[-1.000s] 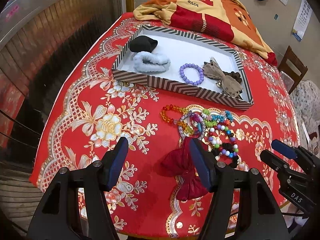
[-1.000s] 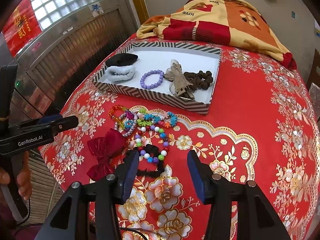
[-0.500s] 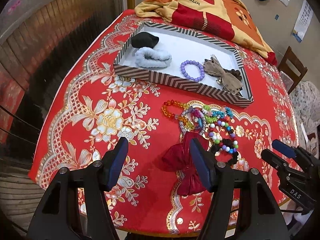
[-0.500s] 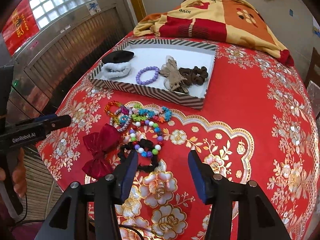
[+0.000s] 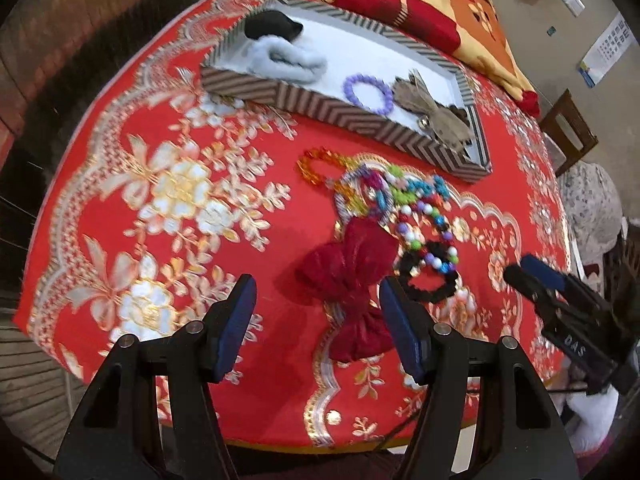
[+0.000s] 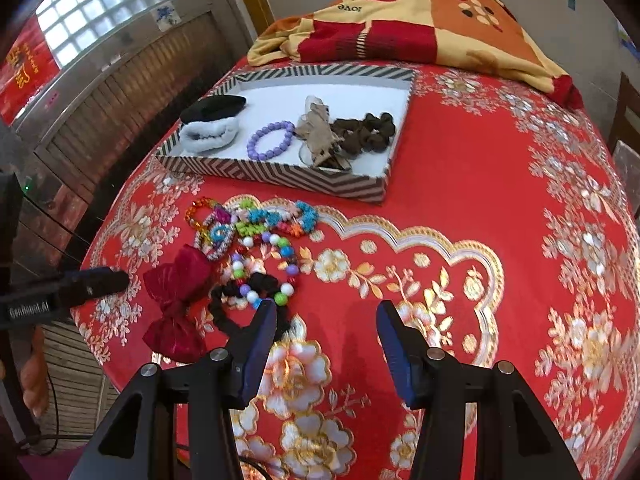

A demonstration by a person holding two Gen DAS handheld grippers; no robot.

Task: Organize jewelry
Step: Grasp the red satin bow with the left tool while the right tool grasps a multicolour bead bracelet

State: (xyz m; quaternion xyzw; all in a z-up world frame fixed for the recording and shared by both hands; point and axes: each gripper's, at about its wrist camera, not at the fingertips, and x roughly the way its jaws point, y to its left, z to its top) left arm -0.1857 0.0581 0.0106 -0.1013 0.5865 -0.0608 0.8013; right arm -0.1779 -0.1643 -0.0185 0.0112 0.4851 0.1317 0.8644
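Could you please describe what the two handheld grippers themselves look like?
Both the left gripper and right gripper have black angular frames with silver bolts and blue-padded jaws. Seen side-on, the left body reads "GenRobot.AI", the right "DAS".

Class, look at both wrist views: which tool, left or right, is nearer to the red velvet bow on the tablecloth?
Left. The left tool is open with the red velvet bow just beyond its fingertips. The right tool is open further to the bow's right, beside the black beaded bracelet.
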